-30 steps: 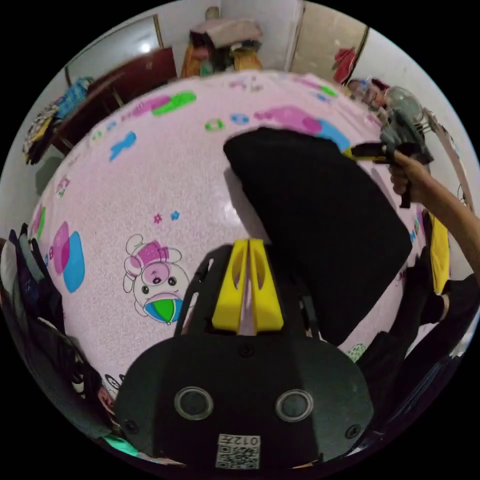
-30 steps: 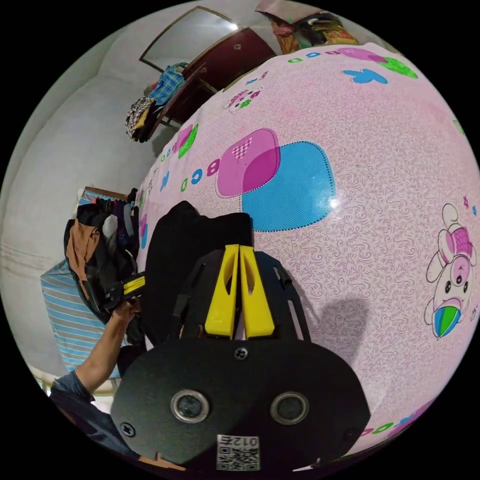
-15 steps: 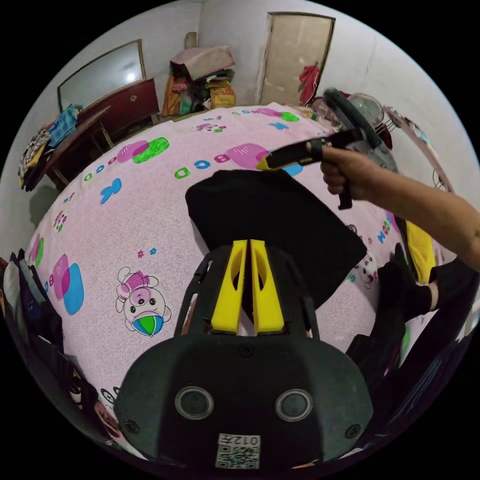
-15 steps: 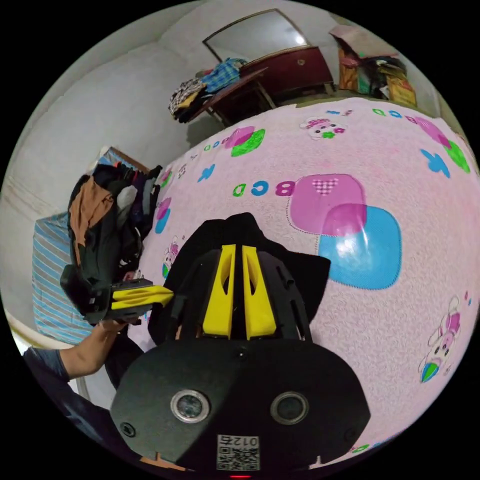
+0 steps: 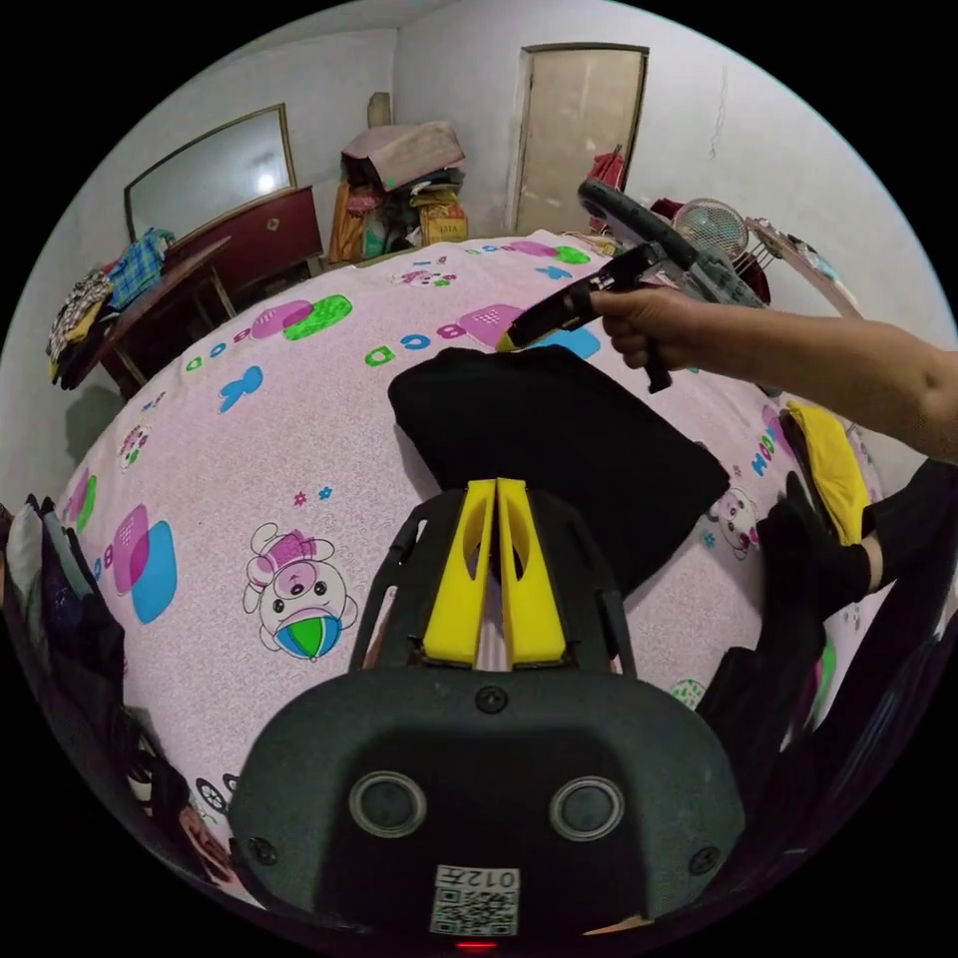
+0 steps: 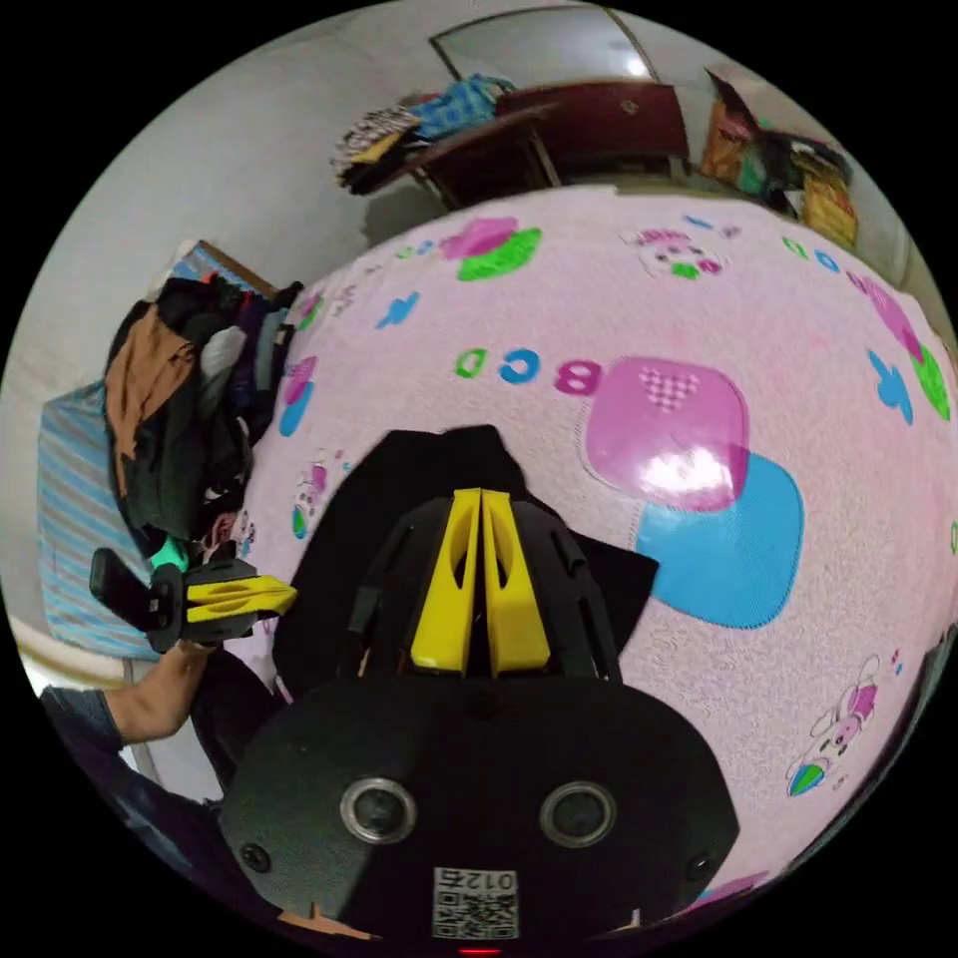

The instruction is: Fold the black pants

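Pants [image 5: 559, 439], black, lie folded in a flat rectangle on the pink cartoon-print bed sheet [image 5: 299, 419]. Left tool [image 5: 496, 489] hovers over the near edge of the pants, jaws together, gripping nothing. Right tool [image 5: 509, 339] sits above the far edge, jaws also together and empty. Clothes pile [image 6: 180, 399] lies beside the bed.

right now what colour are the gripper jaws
Yellow, on both the left gripper and the right gripper; clearest in the left gripper view.
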